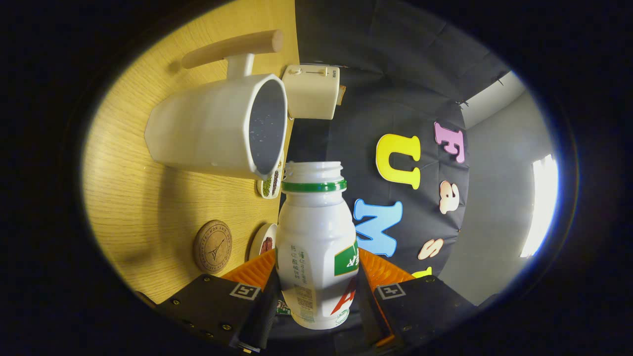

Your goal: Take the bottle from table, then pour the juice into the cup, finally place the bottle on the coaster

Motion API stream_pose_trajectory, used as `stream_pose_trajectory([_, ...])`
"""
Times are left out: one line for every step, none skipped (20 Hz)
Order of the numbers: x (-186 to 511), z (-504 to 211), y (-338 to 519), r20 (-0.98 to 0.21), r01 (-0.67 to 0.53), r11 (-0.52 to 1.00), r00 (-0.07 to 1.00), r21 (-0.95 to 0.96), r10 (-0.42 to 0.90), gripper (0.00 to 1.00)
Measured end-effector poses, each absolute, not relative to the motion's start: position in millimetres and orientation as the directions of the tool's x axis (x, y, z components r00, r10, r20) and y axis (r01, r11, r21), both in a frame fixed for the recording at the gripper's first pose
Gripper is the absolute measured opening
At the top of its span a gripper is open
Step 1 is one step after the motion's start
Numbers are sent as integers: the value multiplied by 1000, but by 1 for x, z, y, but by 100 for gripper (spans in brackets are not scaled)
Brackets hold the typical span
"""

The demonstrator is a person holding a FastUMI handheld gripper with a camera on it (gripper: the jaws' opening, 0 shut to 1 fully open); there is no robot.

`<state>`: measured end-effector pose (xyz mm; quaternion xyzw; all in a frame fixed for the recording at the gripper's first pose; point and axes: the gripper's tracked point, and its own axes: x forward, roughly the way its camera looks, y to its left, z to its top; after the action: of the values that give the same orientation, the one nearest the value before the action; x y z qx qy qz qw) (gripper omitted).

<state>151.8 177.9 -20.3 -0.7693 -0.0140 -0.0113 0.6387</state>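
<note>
Fine print is seen on the bottle (314, 247), which is clamped between both fingers of the gripper (316, 271), but none of it can be made out. Beside the bottle, on the coaster (212, 246), embossed lettering is ringed around a tower emblem, too small to be read. Beyond the bottle, a tiny illegible mark is noted on the toaster (311, 91). Square coded tags are carried on the fingers (212, 296) flanking the bottle.

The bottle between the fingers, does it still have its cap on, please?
No, the bottle, clamped by the gripper, has an open mouth with bare threads above its green ring, pointing toward the cup.
</note>
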Motion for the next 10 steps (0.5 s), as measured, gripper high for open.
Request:
stream_pose_trajectory([151,-20,178,38,38,-195,999,-980,8,71])
stream_pose_trajectory([152,-19,177,42,43,-205,999,-978,6,71])
stream_pose_trajectory([152,-19,177,42,42,-209,999,-977,7,71])
stream_pose_trajectory([152,-19,178,39,39,-211,999,-977,6,71])
stream_pose_trajectory([153,-19,177,39,39,-213,999,-976,4,71])
stream_pose_trajectory([153,-18,177,41,40,-217,999,-975,2,71])
stream_pose_trajectory([153,-18,176,42,41,-218,999,-975,-1,71])
stream_pose_trajectory([154,-18,176,40,39,-218,999,-975,-2,71])
stream_pose_trajectory([154,-18,176,40,39,-220,999,-975,-3,71])
stream_pose_trajectory([155,-17,175,44,42,-226,999,-973,-4,71])
